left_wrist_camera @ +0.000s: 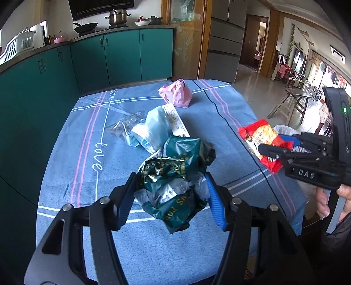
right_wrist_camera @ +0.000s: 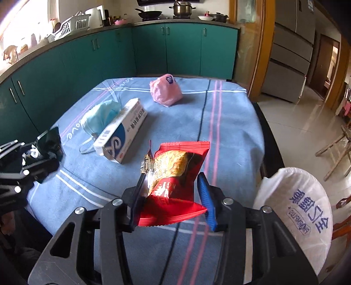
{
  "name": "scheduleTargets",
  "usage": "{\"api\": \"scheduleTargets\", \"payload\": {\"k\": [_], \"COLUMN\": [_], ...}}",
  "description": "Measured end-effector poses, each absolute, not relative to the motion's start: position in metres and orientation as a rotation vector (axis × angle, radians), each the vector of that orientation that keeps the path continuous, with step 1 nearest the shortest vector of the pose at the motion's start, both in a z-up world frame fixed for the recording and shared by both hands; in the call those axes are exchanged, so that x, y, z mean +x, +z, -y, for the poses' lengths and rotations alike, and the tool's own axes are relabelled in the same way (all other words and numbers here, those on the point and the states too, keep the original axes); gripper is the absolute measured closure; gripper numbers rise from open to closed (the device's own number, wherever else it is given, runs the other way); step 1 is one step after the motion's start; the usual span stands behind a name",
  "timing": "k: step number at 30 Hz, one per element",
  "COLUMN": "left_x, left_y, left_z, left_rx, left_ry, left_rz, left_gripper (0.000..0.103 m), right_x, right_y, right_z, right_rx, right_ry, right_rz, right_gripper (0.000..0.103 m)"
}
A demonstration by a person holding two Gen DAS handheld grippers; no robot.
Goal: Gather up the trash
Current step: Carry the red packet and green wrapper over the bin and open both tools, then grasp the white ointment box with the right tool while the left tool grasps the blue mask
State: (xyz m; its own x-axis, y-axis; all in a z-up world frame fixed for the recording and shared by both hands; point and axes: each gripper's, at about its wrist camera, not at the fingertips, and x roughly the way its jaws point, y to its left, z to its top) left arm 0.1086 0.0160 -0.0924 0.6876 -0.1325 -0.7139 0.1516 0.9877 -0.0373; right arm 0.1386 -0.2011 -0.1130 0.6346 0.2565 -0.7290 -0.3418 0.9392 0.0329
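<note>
Above the blue tablecloth (left_wrist_camera: 92,122) I have my left gripper (left_wrist_camera: 173,195) clamped on a crumpled green wrapper (left_wrist_camera: 175,175), and my right gripper (right_wrist_camera: 173,193) squeezing a red snack packet (right_wrist_camera: 173,173); a pink bag (right_wrist_camera: 166,92) sits farther back.

Teal cabinet doors (right_wrist_camera: 184,48) line the wall; a steel pot (right_wrist_camera: 181,8) and black wok (right_wrist_camera: 149,13) sit on top

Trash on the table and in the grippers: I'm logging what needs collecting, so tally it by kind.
Wrappers: 3 (green, red, clear)
Bags: 1 (pink)
Boxes: 1
Face masks: 1
Total: 6
</note>
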Motion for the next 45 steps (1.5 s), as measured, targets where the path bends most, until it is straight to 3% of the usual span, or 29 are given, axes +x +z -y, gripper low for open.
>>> {"api": "scheduleTargets", "payload": {"k": [12, 27, 30, 31, 32, 33, 41, 42, 44, 45], "left_x": [0.117, 0.154, 0.154, 0.153, 0.152, 0.152, 0.166, 0.17, 0.176, 0.178], "left_y": [-0.08, -0.1, -0.111, -0.112, -0.113, -0.113, -0.095, -0.091, -0.082, -0.079], "left_z": [0.042, 0.241, 0.268, 0.273, 0.276, 0.274, 0.214, 0.199, 0.168, 0.154], "left_rx": [0.056, 0.195, 0.195, 0.194, 0.196, 0.197, 0.152, 0.135, 0.106, 0.099], "left_ry": [-0.299, -0.704, -0.786, -0.806, -0.811, -0.802, -0.571, -0.526, -0.429, -0.388], "left_rz": [-0.78, -0.864, -0.889, -0.891, -0.884, -0.871, -0.81, -0.798, -0.765, -0.751], "left_gripper": [0.042, 0.042, 0.035, 0.024, 0.014, 0.012, 0.01, 0.01, 0.01, 0.01], "right_x": [0.105, 0.043, 0.04, 0.04, 0.041, 0.043, 0.066, 0.07, 0.075, 0.078], "right_y": [-0.071, -0.061, -0.063, -0.062, -0.063, -0.064, -0.081, -0.083, -0.085, -0.085], "right_z": [0.299, 0.433, 0.442, 0.442, 0.444, 0.444, 0.427, 0.424, 0.416, 0.412], "right_rx": [0.008, 0.122, 0.128, 0.13, 0.131, 0.133, 0.113, 0.111, 0.106, 0.102], "right_ry": [0.149, -0.186, -0.2, -0.202, -0.204, -0.203, -0.173, -0.169, -0.161, -0.155], "right_rz": [-0.69, -0.632, -0.635, -0.636, -0.638, -0.64, -0.701, -0.709, -0.718, -0.715], "right_gripper": [0.059, 0.059, 0.059, 0.059, 0.059, 0.059, 0.057, 0.054, 0.038, 0.036]}}
